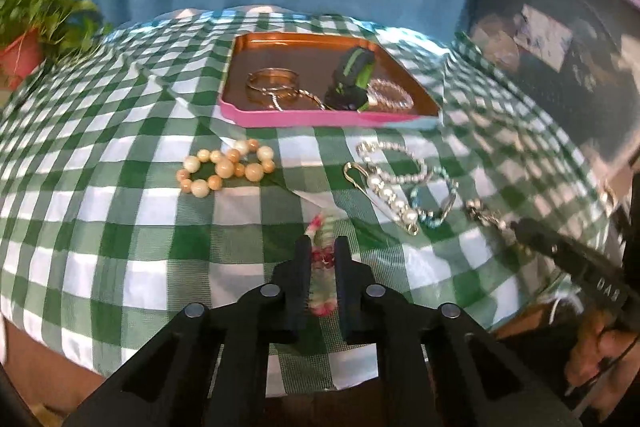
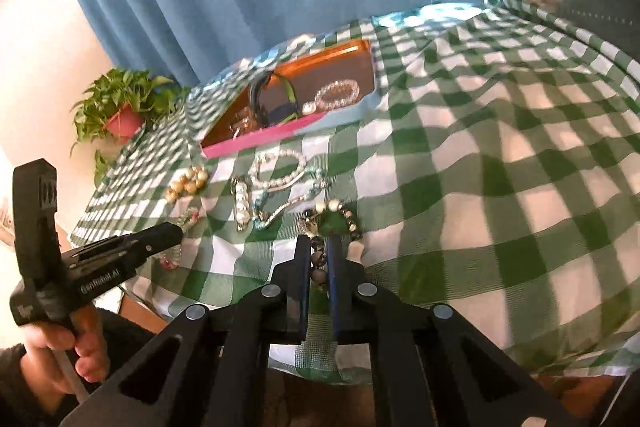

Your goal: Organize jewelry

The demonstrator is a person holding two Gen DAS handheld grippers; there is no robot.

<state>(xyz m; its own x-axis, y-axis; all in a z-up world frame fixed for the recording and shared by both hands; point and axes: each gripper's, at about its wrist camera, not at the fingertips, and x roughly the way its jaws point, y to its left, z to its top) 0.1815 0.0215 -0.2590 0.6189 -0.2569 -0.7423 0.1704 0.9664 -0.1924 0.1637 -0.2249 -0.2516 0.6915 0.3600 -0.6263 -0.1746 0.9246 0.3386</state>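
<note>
Left wrist view: your left gripper is clamped on a pink bracelet at the cloth's near edge. The tray already holds bangles, a green band and a clear bracelet. The peach beads and a pearl tangle are left on the cloth, between you and the tray.

Right wrist view: your right gripper is pinched on a dark bracelet, and the tangle lies across its path to the tray.
</note>
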